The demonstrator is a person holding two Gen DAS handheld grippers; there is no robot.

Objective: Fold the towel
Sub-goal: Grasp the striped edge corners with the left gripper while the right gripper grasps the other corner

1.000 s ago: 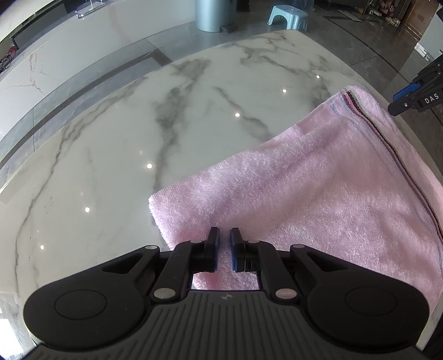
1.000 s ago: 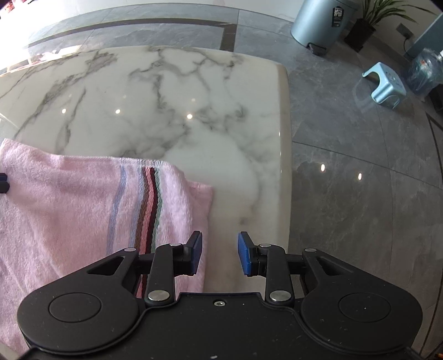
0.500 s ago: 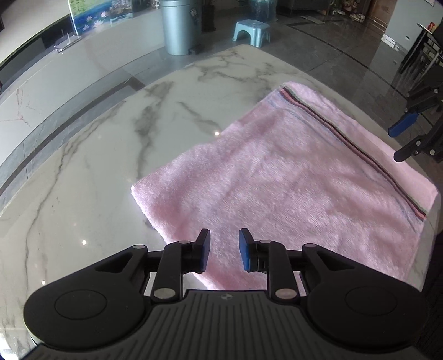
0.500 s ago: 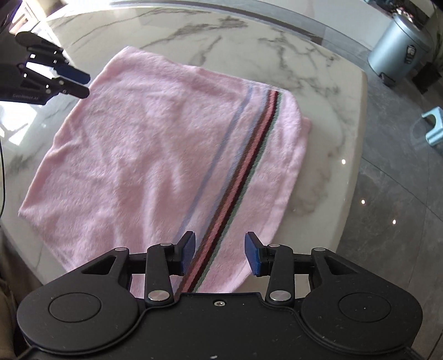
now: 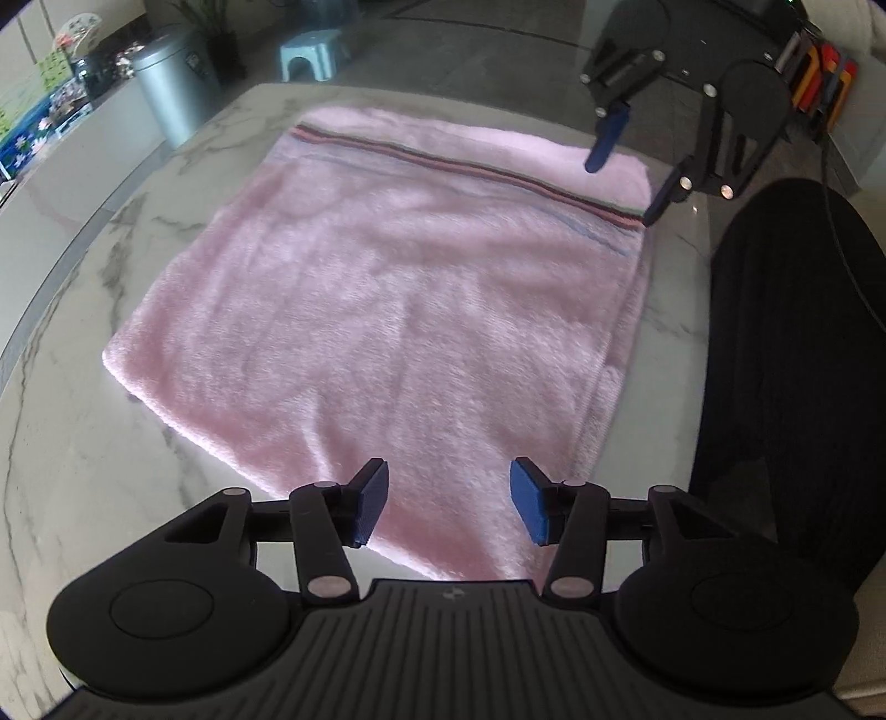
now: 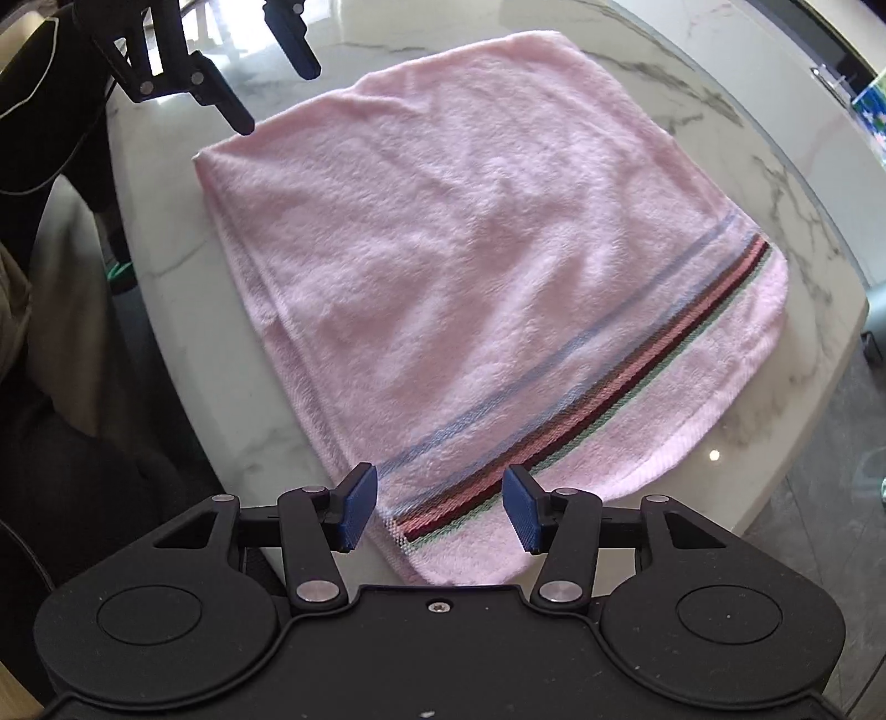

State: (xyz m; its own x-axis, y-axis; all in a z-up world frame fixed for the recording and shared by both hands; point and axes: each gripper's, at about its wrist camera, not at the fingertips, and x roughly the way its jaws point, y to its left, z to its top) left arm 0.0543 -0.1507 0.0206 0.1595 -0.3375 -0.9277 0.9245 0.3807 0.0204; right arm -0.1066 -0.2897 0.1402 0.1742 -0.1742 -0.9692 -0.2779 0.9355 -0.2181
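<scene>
A pink towel with a dark striped band lies flat, folded once, on the marble table. My left gripper hovers over the plain end near the person's side corner, jaws opening, nothing pressed between its blue pads. My right gripper hovers over the striped end's near corner, jaws also opening, pads clear of the cloth. Each gripper shows in the other's view: the right one above the striped corner, the left one above the plain corner.
A person's dark clothing borders the table's near side. On the grey floor beyond stand a metal bin and a light blue stool. The table's rounded edge runs close by the striped end.
Both grippers swung round along the towel's ends and now face each other over its near corners. Both sets of jaws have widened. The towel lies as it did.
</scene>
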